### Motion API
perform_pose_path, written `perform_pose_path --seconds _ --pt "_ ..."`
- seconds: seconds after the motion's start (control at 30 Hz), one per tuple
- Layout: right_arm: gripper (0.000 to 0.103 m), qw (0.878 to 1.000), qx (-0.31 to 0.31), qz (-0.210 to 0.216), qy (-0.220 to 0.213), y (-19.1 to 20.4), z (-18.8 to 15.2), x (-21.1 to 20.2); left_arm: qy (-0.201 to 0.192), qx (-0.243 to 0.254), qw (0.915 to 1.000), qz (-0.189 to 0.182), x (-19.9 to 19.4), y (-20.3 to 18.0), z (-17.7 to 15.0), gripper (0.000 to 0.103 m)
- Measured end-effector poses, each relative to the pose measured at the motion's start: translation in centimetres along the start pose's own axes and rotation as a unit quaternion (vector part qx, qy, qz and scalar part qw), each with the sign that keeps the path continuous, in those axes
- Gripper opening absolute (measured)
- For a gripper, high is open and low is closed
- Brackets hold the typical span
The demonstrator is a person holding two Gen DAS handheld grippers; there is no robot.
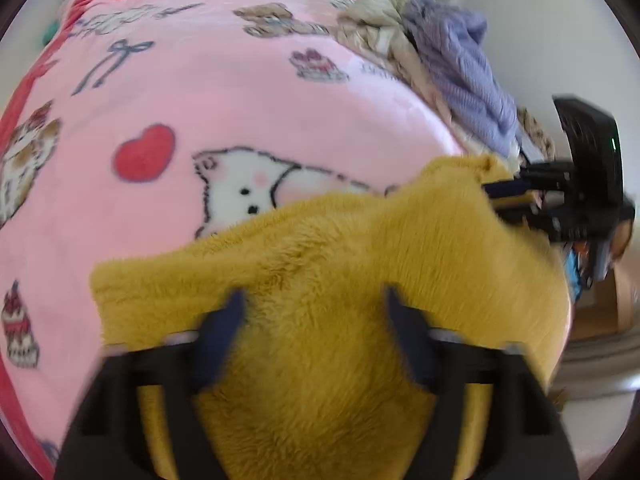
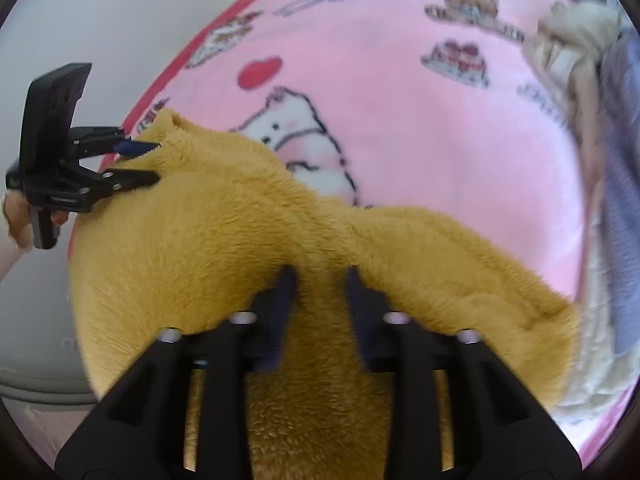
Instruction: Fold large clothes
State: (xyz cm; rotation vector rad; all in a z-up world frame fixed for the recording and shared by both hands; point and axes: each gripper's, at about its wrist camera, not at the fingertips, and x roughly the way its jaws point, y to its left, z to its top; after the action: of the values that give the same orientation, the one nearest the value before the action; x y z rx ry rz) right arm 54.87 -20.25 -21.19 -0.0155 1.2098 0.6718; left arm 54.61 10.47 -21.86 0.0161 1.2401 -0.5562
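Observation:
A fluffy mustard-yellow garment (image 1: 320, 264) lies on a pink cartoon-print blanket (image 1: 224, 92); it also shows in the right wrist view (image 2: 224, 232). My left gripper (image 1: 314, 300) stands over the fleece with its jaws wide apart; in the right wrist view (image 2: 154, 162) its fingers sit on either side of the garment's far left edge. My right gripper (image 2: 320, 280) has its jaws narrowed on a bunched ridge of the fleece; in the left wrist view (image 1: 490, 196) it pinches the garment's right corner.
A heap of other clothes, cream (image 1: 376, 28) and lavender (image 1: 468, 76), lies at the blanket's far right; it also shows in the right wrist view (image 2: 616, 128). The blanket's red border (image 1: 36, 76) marks the left edge. A pale wall is behind.

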Motion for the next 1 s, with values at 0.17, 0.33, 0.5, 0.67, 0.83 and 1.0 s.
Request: perform_pose_path --seconds 0.17,0.33,0.5,0.67,0.83,1.0 --pt "0.072 0.995 0.014 -0.012 -0.1 2.1 -1.4 -7.4 -0.049 -0.008 0.9944 0.093 -6.8 -2.9 -0.2 0.092" --pt "0.082 0.981 0.073 -0.084 -0.159 4.4 -7.2 -10.7 -0.038 -0.082 0.9766 0.195 -7.7 -4.8 -3.9 0.097" --pt "0.079 0.971 0.167 -0.105 -0.134 4.5 -12.5 -7.5 -0.004 -0.119 0.9686 0.218 -4.2 -5.6 -8.3 0.097" --pt "0.077 0.97 0.189 -0.132 -0.075 2.5 -13.9 -3.5 -0.013 -0.168 0.9704 0.173 -1.6 -3.8 -11.2 0.098" --pt "0.084 0.97 0.194 -0.137 -0.049 0.7 -14.7 -1.1 -0.023 -0.161 0.9766 0.141 1.0 -2.7 -13.1 0.099" --pt "0.088 0.969 0.204 -0.132 -0.047 0.5 -14.5 -0.8 -0.064 -0.153 0.9784 0.124 1.4 -2.8 -14.2 0.099"
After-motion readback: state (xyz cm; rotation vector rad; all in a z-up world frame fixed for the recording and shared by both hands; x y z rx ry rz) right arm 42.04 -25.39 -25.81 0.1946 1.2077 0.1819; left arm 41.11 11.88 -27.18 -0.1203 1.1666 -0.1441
